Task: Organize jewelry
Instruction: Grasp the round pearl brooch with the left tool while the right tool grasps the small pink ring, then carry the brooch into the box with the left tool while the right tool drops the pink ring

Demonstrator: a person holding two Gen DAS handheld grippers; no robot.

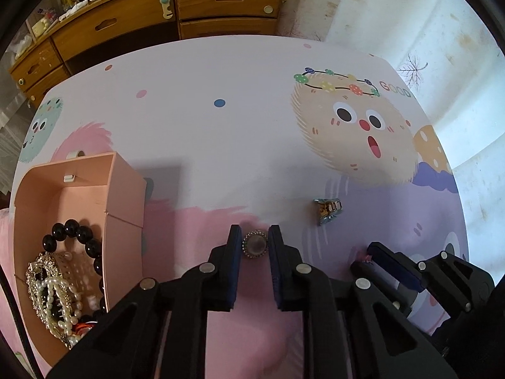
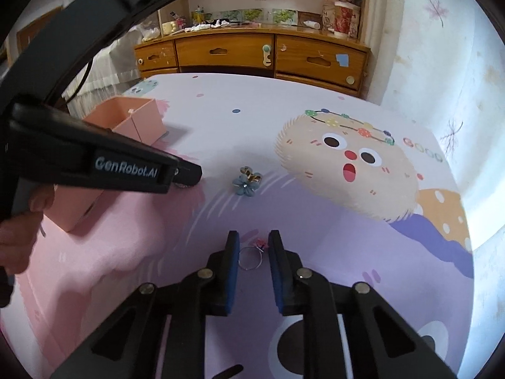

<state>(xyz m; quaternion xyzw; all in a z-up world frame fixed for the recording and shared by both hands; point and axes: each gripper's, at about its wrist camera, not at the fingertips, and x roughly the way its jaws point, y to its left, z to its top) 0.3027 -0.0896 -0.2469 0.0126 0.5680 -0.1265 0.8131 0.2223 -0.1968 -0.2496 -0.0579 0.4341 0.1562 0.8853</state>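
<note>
Pink box (image 1: pixel 126 189): open-topped, at the table's left; it holds a black bead bracelet (image 1: pixel 79 237), a pearl strand (image 1: pixel 60 297) and a gold piece (image 1: pixel 38 271) heaped together
Left gripper (image 1: pixel 255 243): pointing steeply down at the tabletop; its blue pads clamp a round rhinestone-rimmed brooch (image 1: pixel 255 245) from both sides
Flower clip (image 2: pixel 247 180): blue with a gold clasp; lying alone on the cartoon table cover (image 1: pixel 221 132), between the two grippers and beyond them
Right gripper (image 2: pixel 253 254): fingers nearly together on a thin silver ring (image 2: pixel 249 258) with a small pink ornament; both pads meet the band; the ring rests on the purple patch
</note>
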